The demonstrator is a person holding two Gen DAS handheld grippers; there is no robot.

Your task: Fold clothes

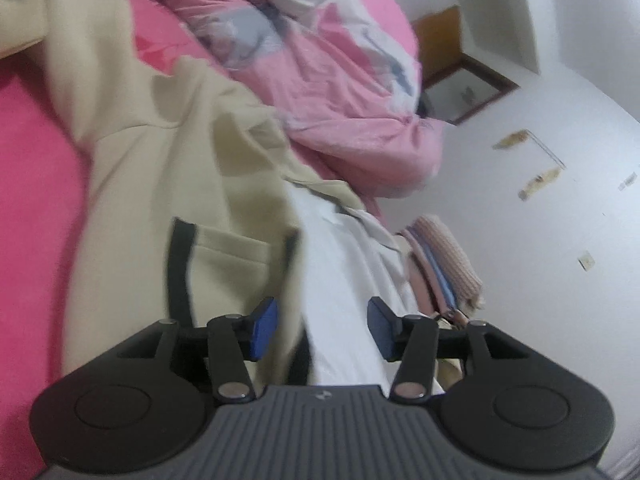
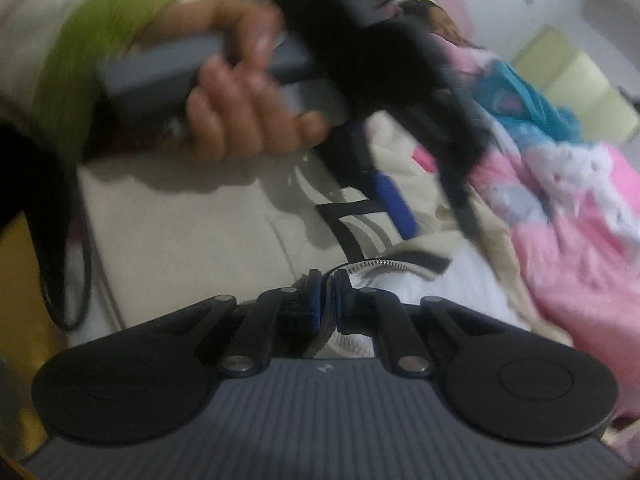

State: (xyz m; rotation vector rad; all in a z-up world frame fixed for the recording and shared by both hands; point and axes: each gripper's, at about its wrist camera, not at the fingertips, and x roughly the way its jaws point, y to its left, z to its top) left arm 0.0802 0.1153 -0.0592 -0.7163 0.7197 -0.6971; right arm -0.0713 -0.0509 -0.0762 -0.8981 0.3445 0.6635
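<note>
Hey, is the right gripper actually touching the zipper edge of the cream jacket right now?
Touching. In the right wrist view the right gripper has its blue pads pinched together on the cream jacket at its zipper edge, with no gap visible.

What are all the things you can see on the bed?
jacket: one, cream with black trim and a white lining, spread on the sheet
sheet: one, bright pink, under the jacket
quilt: one, pink with white and grey, bunched beyond the jacket
picture frame: one, brown, against the white wall
left gripper: one, black with blue pads, open over the jacket
right gripper: one, shut on the jacket's zip edge
hand: one, holding the left gripper
</note>
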